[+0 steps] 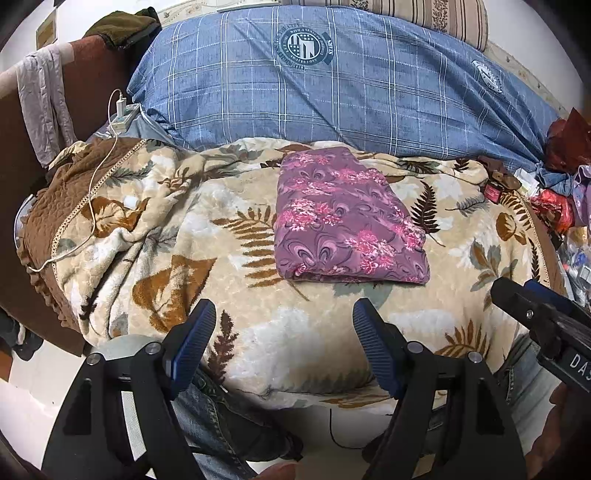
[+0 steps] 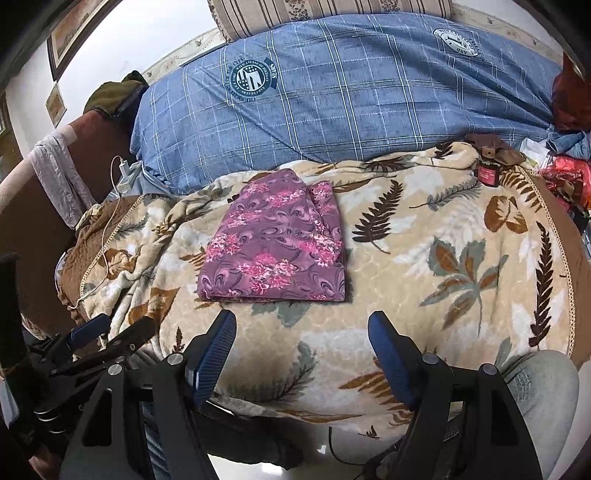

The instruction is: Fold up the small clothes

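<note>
Both your left gripper [image 1: 284, 325] and right gripper [image 2: 302, 338] hung open and empty; the purple floral garment [image 1: 343, 218] already lay folded on the leaf-print blanket [image 1: 177, 288], apparently finished.

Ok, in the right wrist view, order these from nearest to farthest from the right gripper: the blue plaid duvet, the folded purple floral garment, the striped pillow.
1. Folded purple floral garment: just ahead of the right gripper, slightly left, on the leaf-print blanket.
2. Blue plaid duvet: behind the garment, across the bed.
3. Striped pillow: beyond the duvet, at the top edge.
</note>
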Tool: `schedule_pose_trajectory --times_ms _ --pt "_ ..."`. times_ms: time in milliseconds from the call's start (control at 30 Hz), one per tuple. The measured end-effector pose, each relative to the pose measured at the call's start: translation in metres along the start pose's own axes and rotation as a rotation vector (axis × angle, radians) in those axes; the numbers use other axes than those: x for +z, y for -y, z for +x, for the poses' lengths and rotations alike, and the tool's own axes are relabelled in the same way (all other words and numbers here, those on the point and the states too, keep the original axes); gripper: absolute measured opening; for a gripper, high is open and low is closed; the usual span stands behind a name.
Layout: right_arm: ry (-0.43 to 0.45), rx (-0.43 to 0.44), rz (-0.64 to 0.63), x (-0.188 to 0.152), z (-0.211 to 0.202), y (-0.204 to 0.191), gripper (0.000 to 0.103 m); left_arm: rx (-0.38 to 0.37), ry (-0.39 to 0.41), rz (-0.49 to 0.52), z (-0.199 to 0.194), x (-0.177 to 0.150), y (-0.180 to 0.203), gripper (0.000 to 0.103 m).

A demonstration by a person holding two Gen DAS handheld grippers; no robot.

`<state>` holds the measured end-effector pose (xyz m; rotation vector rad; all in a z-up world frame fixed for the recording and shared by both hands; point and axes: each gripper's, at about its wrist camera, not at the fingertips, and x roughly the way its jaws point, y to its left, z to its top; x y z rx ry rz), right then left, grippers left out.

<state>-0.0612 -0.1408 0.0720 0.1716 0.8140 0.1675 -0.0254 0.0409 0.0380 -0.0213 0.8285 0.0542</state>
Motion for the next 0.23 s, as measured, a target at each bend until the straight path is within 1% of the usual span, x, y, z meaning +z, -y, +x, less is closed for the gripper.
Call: schedule_pose_trajectory --times_ms 133,233 --pt "-0.009 -0.005 -0.001 0.0001 0.0042 -0.0005 0.076 -0.007 0.000 -0.003 0.0024 -0.0004 -0.0013 0.077" --pt "-0.007 -0.010 -0.003 0.0000 0.0061 -0.0022 0.076 -0.012 0.067 0.016 -0.0044 -0.0014 -0.0006 0.077"
